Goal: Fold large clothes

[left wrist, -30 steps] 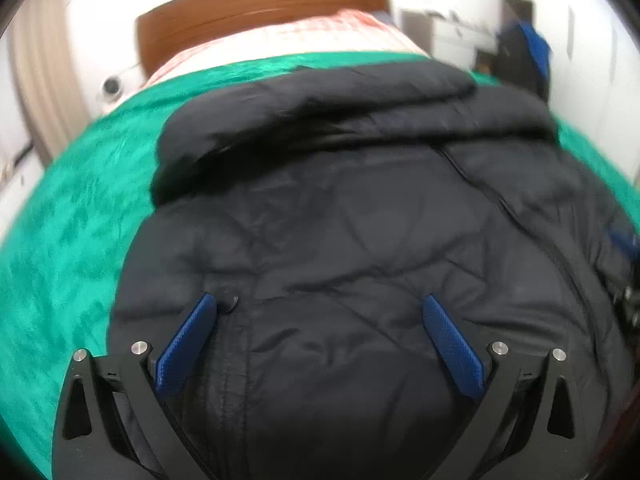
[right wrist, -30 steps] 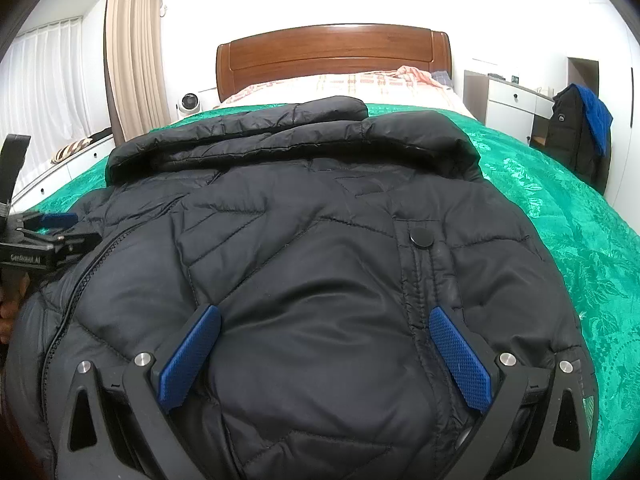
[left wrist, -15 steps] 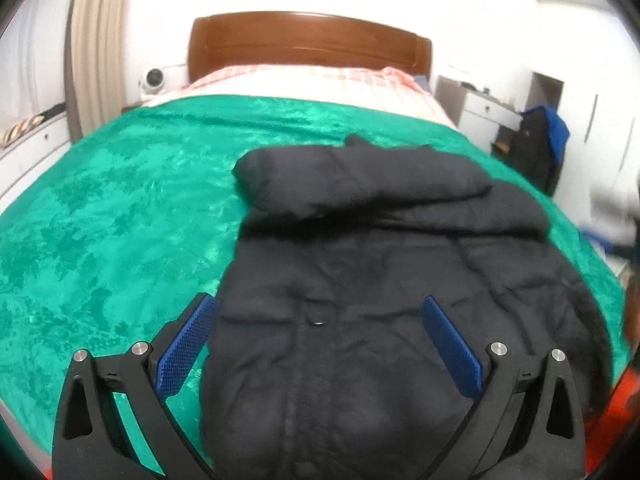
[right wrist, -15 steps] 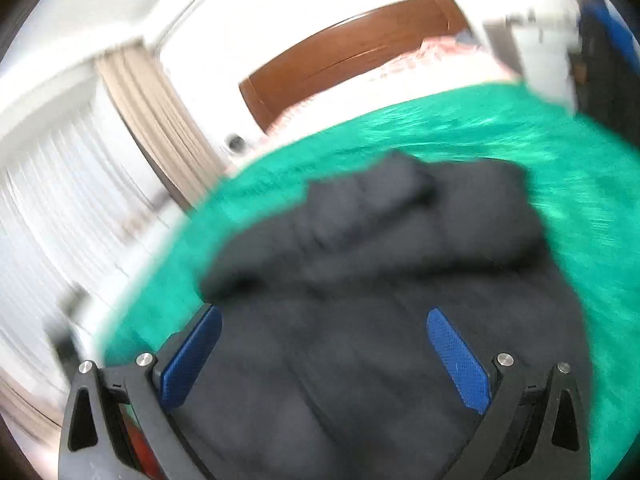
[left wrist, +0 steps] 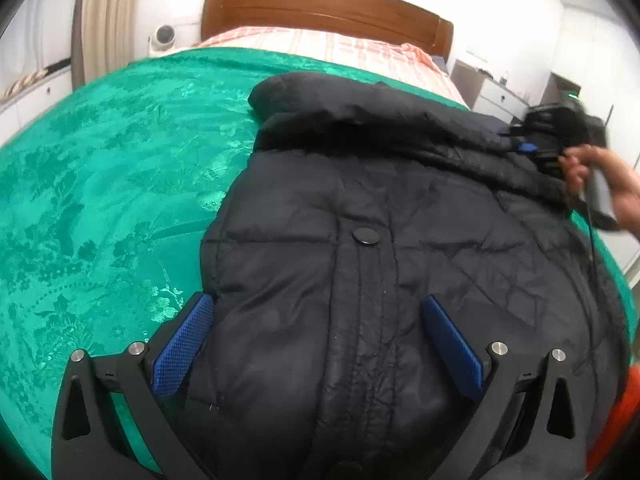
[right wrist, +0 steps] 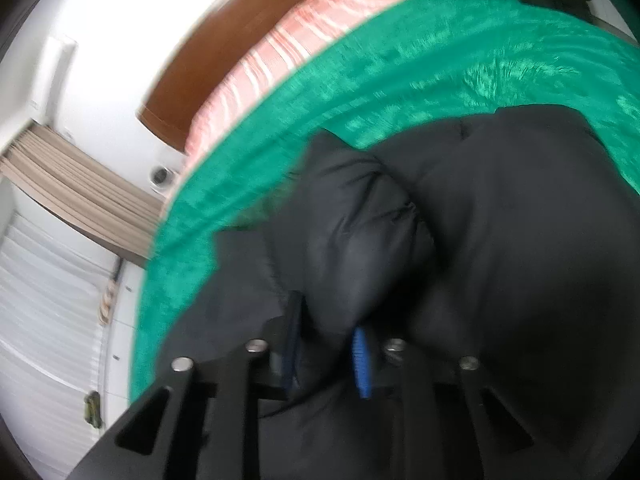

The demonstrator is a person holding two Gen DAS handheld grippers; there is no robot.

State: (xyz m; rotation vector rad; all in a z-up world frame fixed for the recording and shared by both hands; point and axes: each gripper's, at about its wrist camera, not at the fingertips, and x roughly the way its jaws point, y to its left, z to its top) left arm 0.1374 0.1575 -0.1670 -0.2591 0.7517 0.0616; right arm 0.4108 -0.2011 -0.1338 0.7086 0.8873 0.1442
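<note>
— So, nearest the lens?
— Left gripper (left wrist: 316,340), its ribbed blue pads spread wide over a puffy, quilted black jacket (left wrist: 380,264); nothing pinched.
— And the right gripper (right wrist: 328,352)?
— Its jaws have just been closing and now clamp a bulging fold of the jacket's shell.
— How does it lie?
— Lengthwise, hood (left wrist: 320,100) toward the wooden headboard (left wrist: 320,4), on a shiny green patterned bedspread (left wrist: 100,168). Beyond: pink checked bedding (left wrist: 340,48), beige curtain (left wrist: 108,16), white walls.
</note>
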